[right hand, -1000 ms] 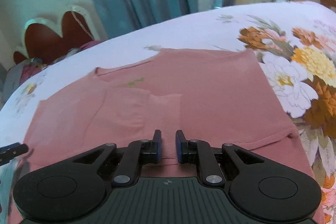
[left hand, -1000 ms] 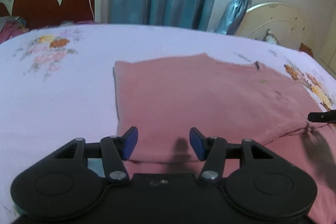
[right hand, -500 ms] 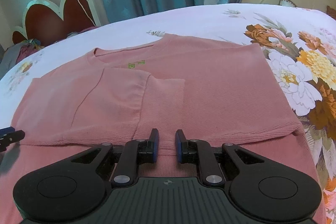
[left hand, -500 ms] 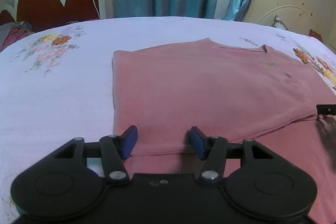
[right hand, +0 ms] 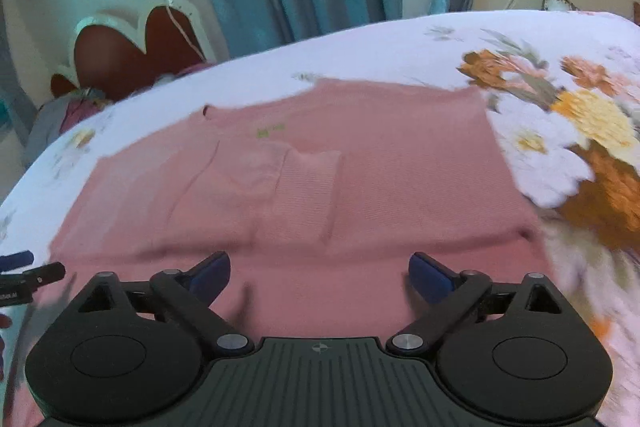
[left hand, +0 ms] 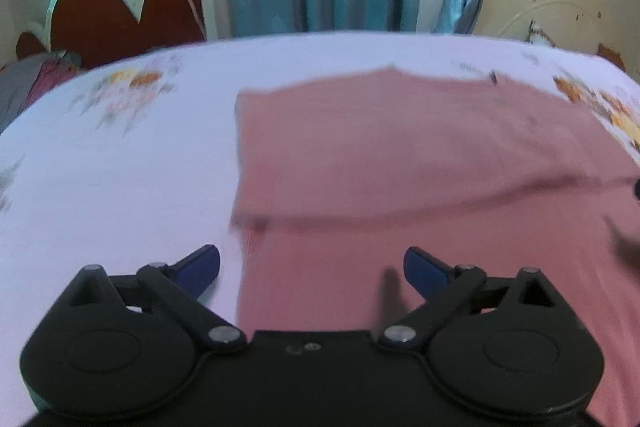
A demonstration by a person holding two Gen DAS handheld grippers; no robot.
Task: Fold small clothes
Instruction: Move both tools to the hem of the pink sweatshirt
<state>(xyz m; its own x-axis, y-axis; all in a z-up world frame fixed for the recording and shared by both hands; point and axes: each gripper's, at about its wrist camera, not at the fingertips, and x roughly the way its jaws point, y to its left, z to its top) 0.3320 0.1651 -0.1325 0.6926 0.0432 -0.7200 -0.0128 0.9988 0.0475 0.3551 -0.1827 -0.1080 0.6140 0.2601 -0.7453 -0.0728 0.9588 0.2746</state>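
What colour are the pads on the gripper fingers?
Dark blue pads, clearest in the right wrist view.

Left gripper [left hand: 311, 265]: black linkage arms, silver pivot screws, blue fingertip pads.
Right gripper [right hand: 319, 271]: same build, ribbed grey-black housing, crosshair mark at 12 o'clock.

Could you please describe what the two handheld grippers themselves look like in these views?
The left gripper and right gripper match: matte black bodies, two round discs, triangular cut-outs, angled link arms with silver pivot screws, and blue pads on the fingertips. The right one's base plate is ribbed, with a small crosshair mark. No cables or sleeves show.
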